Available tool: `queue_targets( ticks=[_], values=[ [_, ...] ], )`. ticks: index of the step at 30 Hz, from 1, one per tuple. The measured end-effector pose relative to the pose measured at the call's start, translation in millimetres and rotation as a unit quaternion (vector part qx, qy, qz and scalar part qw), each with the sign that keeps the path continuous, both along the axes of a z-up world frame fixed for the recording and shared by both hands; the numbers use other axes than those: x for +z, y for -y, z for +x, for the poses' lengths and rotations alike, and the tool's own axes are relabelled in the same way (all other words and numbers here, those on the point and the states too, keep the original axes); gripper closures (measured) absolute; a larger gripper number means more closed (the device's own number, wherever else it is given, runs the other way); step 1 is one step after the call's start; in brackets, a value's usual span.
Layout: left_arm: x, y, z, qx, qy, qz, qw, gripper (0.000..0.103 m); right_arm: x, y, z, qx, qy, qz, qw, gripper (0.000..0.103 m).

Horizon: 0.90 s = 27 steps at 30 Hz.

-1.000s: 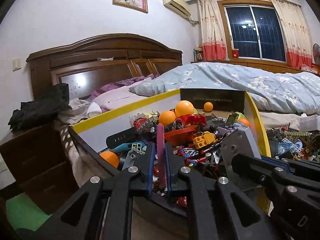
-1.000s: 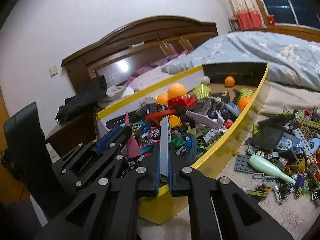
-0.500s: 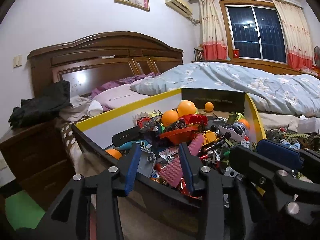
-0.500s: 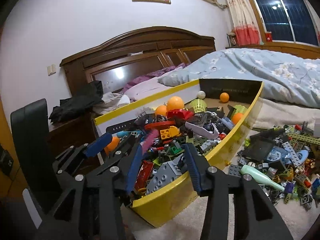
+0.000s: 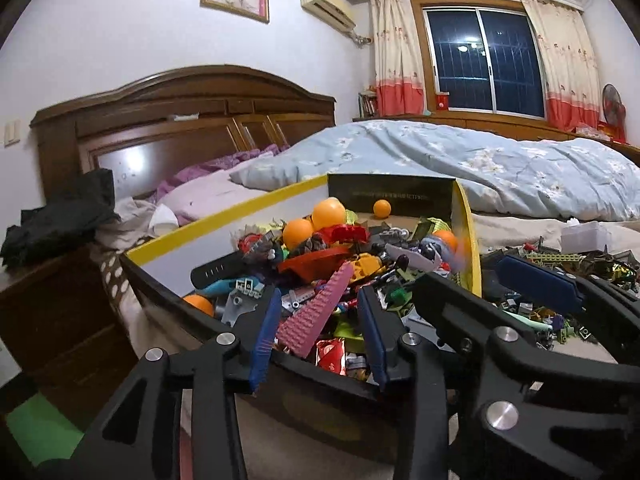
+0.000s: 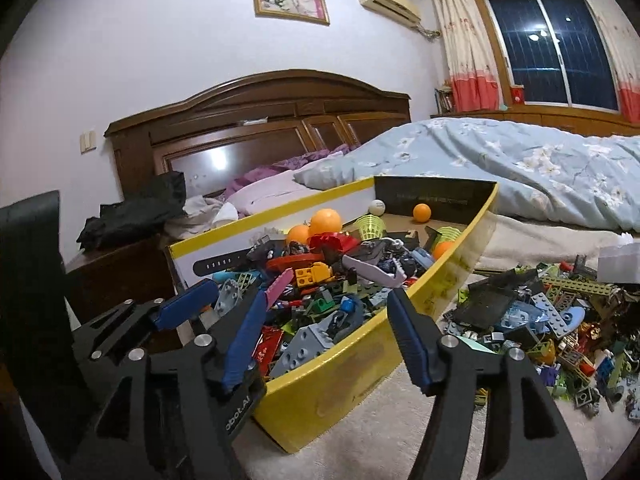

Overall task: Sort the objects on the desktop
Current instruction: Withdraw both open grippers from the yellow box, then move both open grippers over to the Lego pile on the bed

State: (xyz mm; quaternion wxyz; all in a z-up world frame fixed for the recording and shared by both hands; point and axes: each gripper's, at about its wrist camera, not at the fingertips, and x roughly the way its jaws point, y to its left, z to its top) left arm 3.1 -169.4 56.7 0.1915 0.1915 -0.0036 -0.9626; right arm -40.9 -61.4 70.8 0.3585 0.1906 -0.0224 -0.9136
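Gaping wide, both grippers (image 5: 320, 336) (image 6: 328, 340) hover over the brick-filled box (image 6: 360, 360); box lettering unreadable.

Warm indoor light, glare on the headboard (image 5: 132, 160), dark window (image 6: 552, 48), fisheye bending edges, slight motion blur.

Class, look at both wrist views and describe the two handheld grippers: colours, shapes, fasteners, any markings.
Both the left gripper and the right gripper have matte black, angular linkage frames with cut-out openings, joined by round silver bolts. Each finger carries a long, ribbed blue pad. White lettering, partly readable as "obot.AI", marks the right gripper's frame. No cables or sleeves are visible.
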Motion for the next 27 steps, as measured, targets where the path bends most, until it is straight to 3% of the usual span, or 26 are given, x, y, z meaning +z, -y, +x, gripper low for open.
queue_targets(
  ticks=[9, 14, 20, 23, 27],
  values=[
    [5, -25, 4, -0.035, -0.012, 0.001, 0.9993, 0.061, 8, -23, 11, -0.060, -0.025, 0.014, 0.998, 0.033],
    [0, -47, 3, -0.059, -0.001, 0.015, 0.9981, 0.061, 1, -46, 14, -0.152, -0.002, 0.018, 0.988, 0.031],
    [-3, -83, 1, -0.093, 0.007, -0.004, 0.9956, 0.059, -7, -83, 18, -0.207, 0.009, 0.014, 0.978, 0.029],
    [-4, -103, 2, -0.113, 0.007, -0.009, 0.9935, 0.059, -6, -101, 25, -0.250, -0.012, 0.029, 0.968, 0.029],
    [-3, -130, 3, -0.144, 0.001, -0.018, 0.9894, 0.058, 0, -119, 33, -0.318, -0.061, 0.060, 0.944, 0.029]
  ],
)
